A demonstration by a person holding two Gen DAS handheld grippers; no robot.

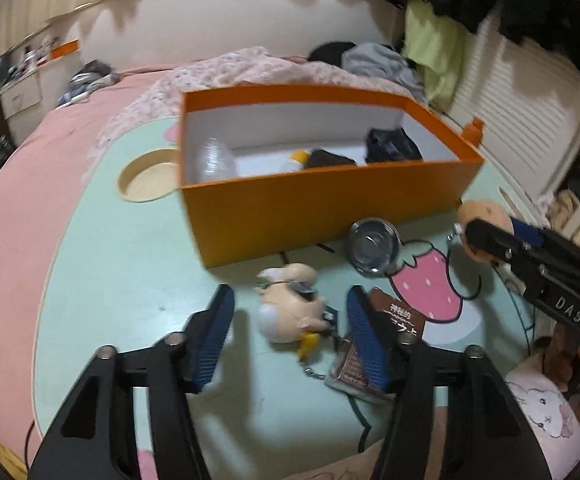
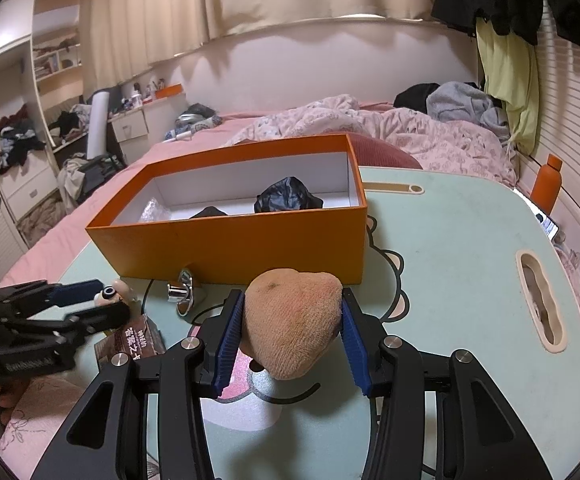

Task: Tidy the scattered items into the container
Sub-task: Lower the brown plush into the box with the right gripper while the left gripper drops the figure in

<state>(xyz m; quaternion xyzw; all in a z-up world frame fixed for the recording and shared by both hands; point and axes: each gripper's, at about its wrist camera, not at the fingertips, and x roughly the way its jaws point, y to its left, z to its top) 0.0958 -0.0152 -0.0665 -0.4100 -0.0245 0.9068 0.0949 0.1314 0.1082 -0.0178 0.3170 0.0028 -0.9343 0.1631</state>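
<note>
Step in hand, as judged: a pick-up on each side, with several items not yet in the container.

The orange box point(image 1: 322, 204) is seen in the upper middle of the left wrist view, standing on the pale green table point(image 1: 130, 272). A clear plastic piece, a black crumpled bag point(image 2: 288, 200) and other dark items are already held inside it.

A tan plush toy point(image 2: 292, 320) is clamped by the right gripper point(image 2: 292, 322) at the lower middle of the right wrist view; the blue pads are pressed into both sides of it, and it is held just in front of the box wall. The next move is judged to call for a lift above the rim before release.

The left gripper point(image 1: 290, 324) is found at the lower middle of its own view with the fingers parted and nothing gripped. A small cream plush keychain point(image 1: 292, 306) lies on the table between them, apart from the left pad. The right pad rests over a brown booklet point(image 1: 394, 322), so care is called for to close on the keychain alone.

A glass cup point(image 1: 374, 246) lies just in front of the box, still to be tidied.
</note>
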